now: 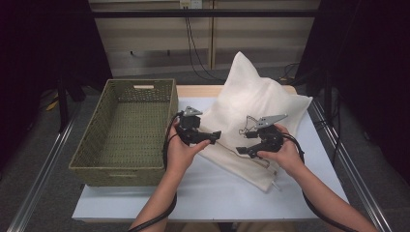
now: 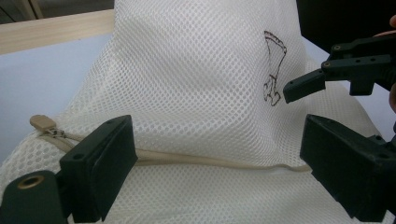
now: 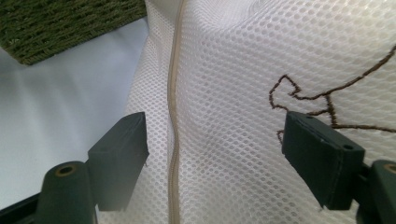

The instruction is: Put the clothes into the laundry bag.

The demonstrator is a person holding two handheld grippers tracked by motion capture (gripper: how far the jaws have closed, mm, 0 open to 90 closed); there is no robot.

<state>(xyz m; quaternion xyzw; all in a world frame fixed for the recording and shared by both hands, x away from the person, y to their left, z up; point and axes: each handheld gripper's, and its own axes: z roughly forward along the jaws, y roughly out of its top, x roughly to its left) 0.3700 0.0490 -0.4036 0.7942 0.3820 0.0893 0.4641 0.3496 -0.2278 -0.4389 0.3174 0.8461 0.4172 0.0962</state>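
1. We see a white mesh bag (image 1: 251, 104) lying on the table (image 1: 203, 193), puffed, beside a woven green basket (image 1: 126, 130).
2. Our left hand-held gripper (image 2: 217, 154) gapes over its beige zipper (image 2: 196, 161), gripping nothing.
3. Our right hand-held gripper (image 3: 215, 154) is parted, straddling the mesh; brown embroidery (image 3: 327, 98) shows up close.

Pale table (image 1: 145, 203), mesh bag (image 1: 251, 96), green basket (image 1: 101, 171)

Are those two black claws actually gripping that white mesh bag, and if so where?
Neither. The left gripper and right gripper both stand open over the mesh bag, jaws on either side of its beige zipper, not pinching.
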